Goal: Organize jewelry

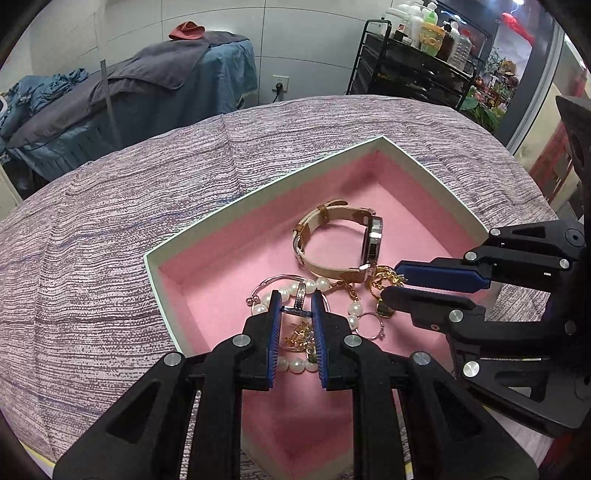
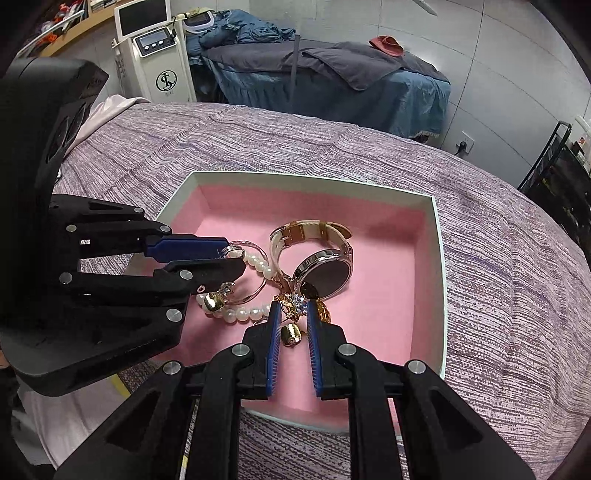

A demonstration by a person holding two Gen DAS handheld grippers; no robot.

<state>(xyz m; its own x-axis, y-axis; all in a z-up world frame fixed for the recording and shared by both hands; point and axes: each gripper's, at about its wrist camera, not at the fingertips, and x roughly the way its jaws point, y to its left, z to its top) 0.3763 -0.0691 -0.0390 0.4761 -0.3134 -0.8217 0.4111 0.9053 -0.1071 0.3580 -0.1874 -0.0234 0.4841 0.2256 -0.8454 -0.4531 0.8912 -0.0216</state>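
Pink box [image 1: 424,173], left tool [image 1: 295,301] gripping bangle [image 1: 301,295]

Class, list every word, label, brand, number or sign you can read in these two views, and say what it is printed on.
"SL": entwined-letter circle logo on the white machine, as best it reads.
Line under that logo: too small.
Machine's panel display: blurred.
Bottle labels on the black rack: too small.
Watch dial: no readable text.

Left gripper [image 1: 295,301] and right gripper [image 2: 292,309], jaws narrowed.

Watch [image 1: 343,240] in box [image 1: 258,192] — pearls [image 1: 295,365] nearer, perhaps tangled
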